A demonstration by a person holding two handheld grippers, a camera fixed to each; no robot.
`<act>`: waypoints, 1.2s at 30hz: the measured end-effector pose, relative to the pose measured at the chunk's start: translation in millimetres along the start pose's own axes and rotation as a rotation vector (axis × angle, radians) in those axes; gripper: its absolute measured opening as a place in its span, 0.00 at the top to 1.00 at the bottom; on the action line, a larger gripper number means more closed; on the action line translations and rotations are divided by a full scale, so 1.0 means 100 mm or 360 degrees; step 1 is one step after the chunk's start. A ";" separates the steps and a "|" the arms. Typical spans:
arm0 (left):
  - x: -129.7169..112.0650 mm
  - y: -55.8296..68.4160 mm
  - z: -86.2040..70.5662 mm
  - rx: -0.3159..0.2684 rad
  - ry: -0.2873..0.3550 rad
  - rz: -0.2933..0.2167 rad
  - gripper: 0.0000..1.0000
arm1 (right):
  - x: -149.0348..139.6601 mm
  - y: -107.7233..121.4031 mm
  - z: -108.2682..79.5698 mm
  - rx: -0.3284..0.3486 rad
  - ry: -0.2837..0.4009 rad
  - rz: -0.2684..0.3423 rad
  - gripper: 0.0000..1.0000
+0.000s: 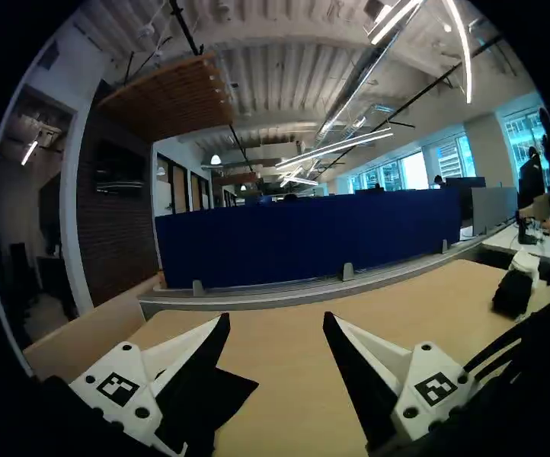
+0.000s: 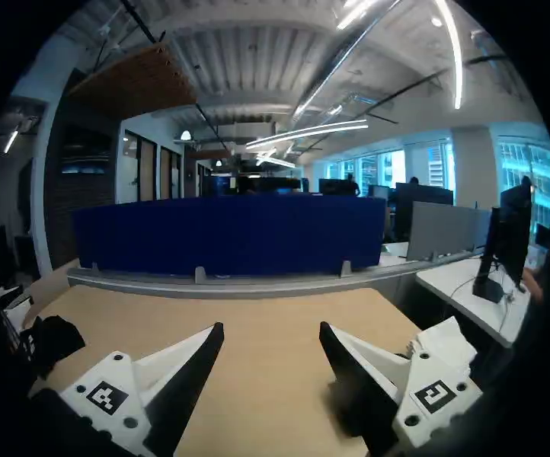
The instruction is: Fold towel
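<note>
L tongs [image 1: 276,317] wide open, nothing btwn the fingers, held low over the pale wood surface [image 1: 298,381] on the near side of the blue partition [image 1: 305,236]. A dark patch [image 1: 233,388] lies on the wood right against the L-side finger's inner face. It may be towel cloth, may be shadow; cannot tell.

R tongs [image 2: 271,327] also spread wide and gripping nothing, over the same wood, facing the partition. A grey rail [image 2: 222,283] w/ small brackets runs along the partition's foot, at the far edge of the wood. To the right of the partition is a grey panel [image 2: 444,228], then a white desk [image 2: 465,293] w/ a monitor [image 2: 513,228] on it.
</note>
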State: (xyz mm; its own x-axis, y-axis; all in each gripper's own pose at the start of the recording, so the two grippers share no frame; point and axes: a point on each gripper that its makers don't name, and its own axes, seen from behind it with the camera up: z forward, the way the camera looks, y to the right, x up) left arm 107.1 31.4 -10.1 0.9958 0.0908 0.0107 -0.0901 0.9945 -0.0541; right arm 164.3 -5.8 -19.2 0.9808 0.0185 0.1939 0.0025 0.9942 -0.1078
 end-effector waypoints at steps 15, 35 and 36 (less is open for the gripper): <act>-0.53 -0.02 0.05 0.0068 0.0063 -0.0062 0.10 | -0.12 -0.05 0.11 0.0016 0.0027 -0.0055 0.03; -1.09 -0.02 0.05 0.0105 0.0069 -0.0085 0.10 | -0.22 0.23 0.11 -0.0062 0.0069 -0.0043 0.02; -1.10 -0.04 0.05 0.0109 0.0067 -0.0092 0.10 | -0.22 0.23 0.10 -0.0064 0.0070 -0.0043 0.02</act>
State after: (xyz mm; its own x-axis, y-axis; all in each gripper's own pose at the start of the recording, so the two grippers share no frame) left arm -2.5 18.0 -5.7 0.9990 0.0321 -0.0302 -0.0317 0.9994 0.0136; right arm 140.9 18.2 -16.0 0.9880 -0.0136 0.1541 0.0358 0.9892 -0.1423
